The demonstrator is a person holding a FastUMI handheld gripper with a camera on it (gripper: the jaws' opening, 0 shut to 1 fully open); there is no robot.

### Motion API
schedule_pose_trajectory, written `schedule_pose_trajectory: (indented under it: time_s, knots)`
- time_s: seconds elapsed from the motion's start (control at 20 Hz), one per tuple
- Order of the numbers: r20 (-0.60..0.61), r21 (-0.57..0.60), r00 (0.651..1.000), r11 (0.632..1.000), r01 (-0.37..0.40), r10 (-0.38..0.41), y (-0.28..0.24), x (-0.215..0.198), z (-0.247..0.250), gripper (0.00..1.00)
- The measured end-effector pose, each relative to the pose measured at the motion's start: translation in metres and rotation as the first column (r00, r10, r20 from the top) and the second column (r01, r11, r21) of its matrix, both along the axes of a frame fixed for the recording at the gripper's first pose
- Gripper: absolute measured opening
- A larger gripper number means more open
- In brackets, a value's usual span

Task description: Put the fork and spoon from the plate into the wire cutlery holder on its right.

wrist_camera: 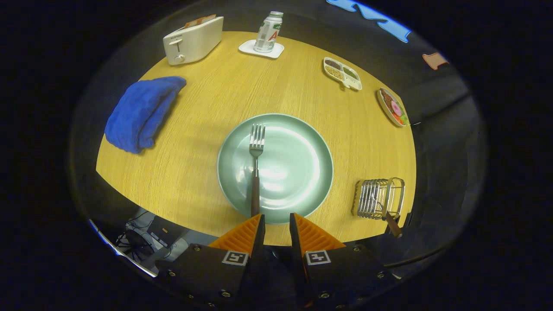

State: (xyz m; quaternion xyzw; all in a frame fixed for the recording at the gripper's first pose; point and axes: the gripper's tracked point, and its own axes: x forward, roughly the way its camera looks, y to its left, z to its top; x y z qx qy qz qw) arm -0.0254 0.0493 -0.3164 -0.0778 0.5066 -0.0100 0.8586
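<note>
gripper: the gripper (275,220) sits at the near edge of the table, fingers parted with a narrow gap and nothing between them, so it's released, not grasping anything

fork: metal fork with a dark brown handle (255,166) lies flat on the plate, tines pointing away, the handle end reaching right up to the left finger's tip; can't tell if they touch

plate: round pale green glazed plate (302,168) just ahead of the fingers, roughly mid-table

holder: chrome wire cutlery holder (379,198) to the right of the plate, near the table edge

spoon: something with a brown handle (392,222) leans out of the holder's near corner, looks like the spoon's handle, its bowl end hidden in the wires

table: round light wooden table (207,129)

other stuff: crumpled blue cloth (140,112) off to the left, white toaster (193,39) at the far left, a white bottle (268,31) standing on a white square coaster (261,49), a small divided snack tray (342,73) and a small dish of food (392,107) far right
</note>
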Motion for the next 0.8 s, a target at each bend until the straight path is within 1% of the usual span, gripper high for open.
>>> schedule_pose_trajectory:
  time_s: [0.35, 0.6, 0.8]
  knots:
    - [-0.126, 0.023, 0.991, 0.999, 0.039, -0.036, 0.016, -0.008, -0.035, 0.34]
    - [-0.191, 0.083, 0.976, 0.989, 0.119, -0.102, 0.025, -0.007, -0.055, 0.34]
    - [-0.208, 0.052, 0.966, 0.985, 0.166, -0.152, 0.013, -0.002, -0.054, 0.34]
